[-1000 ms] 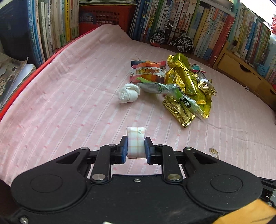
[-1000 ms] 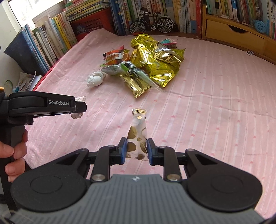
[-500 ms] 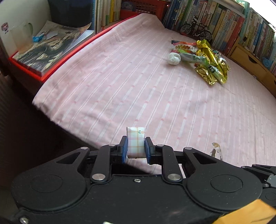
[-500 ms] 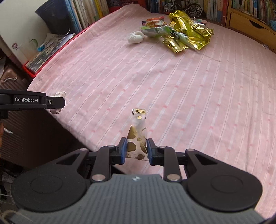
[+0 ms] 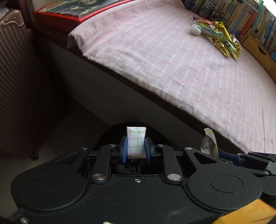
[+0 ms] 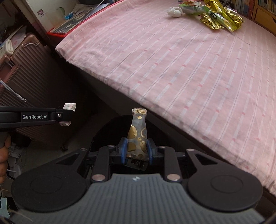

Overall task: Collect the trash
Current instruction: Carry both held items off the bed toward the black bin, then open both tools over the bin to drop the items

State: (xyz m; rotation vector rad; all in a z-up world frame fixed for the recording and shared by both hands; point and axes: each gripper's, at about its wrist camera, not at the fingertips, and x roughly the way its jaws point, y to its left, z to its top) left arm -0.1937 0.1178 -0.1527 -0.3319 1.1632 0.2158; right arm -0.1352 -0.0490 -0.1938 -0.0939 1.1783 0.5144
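My left gripper (image 5: 136, 148) is shut on a small white plaid packet (image 5: 136, 143); the same packet (image 6: 69, 107) shows at the tip of the left gripper in the right wrist view. My right gripper (image 6: 136, 148) is shut on a grey wrapper with gold dots (image 6: 138, 136), which also shows at the lower right (image 5: 208, 143) of the left wrist view. Both grippers hang past the bed's edge, above a dark round bin (image 6: 113, 131) on the floor. More trash stays far off on the pink bed: gold foil bags (image 6: 222, 17), a green wrapper (image 5: 209, 32) and a white wad (image 6: 175, 11).
The pink striped bed (image 6: 189, 60) fills the right side, its edge running diagonally. A ribbed rose suitcase (image 5: 15, 82) stands at the left. Magazines on a red tray (image 5: 69, 13) and books (image 5: 241, 12) line the bed's far sides. A hand (image 6: 3, 155) grips the left handle.
Both grippers have drawn back from over the bed to beyond its edge, still holding their pieces. The trash pile now lies much farther away, and the bin and suitcase have come into view.
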